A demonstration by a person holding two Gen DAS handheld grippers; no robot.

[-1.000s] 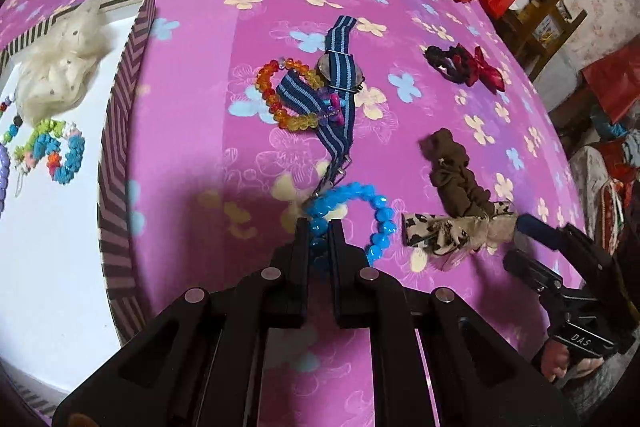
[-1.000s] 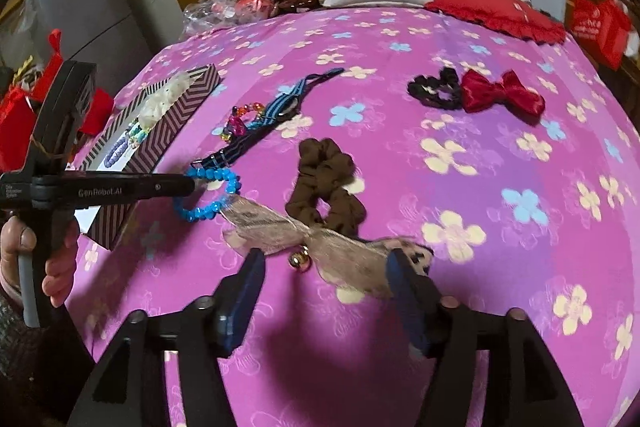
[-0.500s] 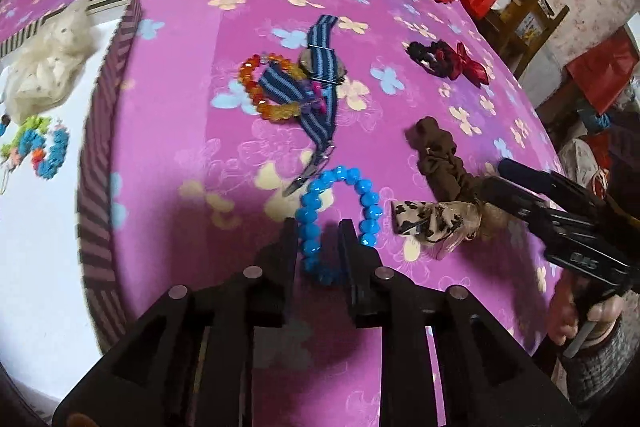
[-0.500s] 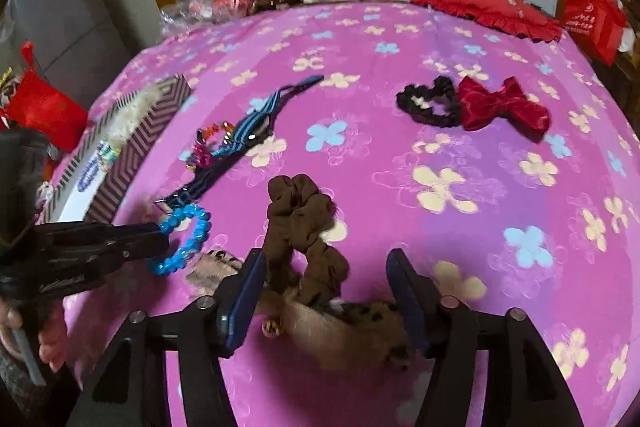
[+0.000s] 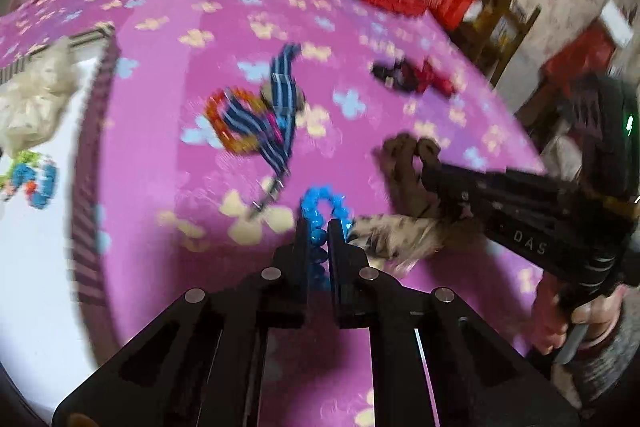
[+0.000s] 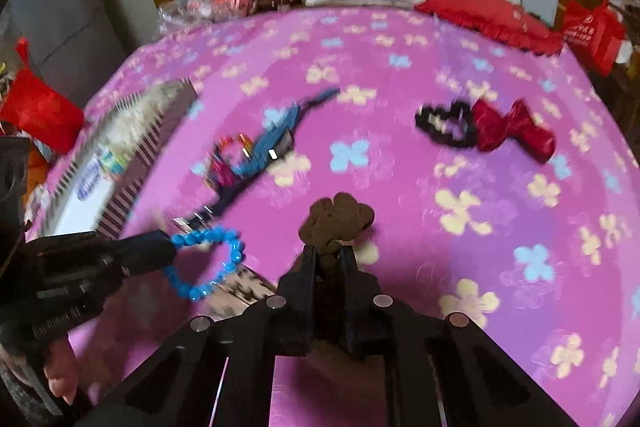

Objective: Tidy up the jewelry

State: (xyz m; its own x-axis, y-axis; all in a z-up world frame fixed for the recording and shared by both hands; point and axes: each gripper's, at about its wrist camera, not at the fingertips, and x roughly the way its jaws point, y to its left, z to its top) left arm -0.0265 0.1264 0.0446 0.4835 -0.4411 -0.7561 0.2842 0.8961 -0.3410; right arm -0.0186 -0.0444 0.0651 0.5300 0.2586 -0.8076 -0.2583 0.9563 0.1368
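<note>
My left gripper is shut on the blue bead bracelet, which hangs from its tips in the right wrist view. My right gripper is shut on the brown scrunchie, seen from the side in the left wrist view. A leopard-print bow lies just under both grippers. A striped box with a white inside holds a cream scrunchie and small bead bracelets.
On the pink flowered bedspread lie a blue striped band with an orange bead bracelet and a black scrunchie with a red bow. Pillows and clutter sit at the far end of the bed.
My left gripper has closed on the blue bracelet and lifted it. My right gripper has closed on the brown scrunchie.
</note>
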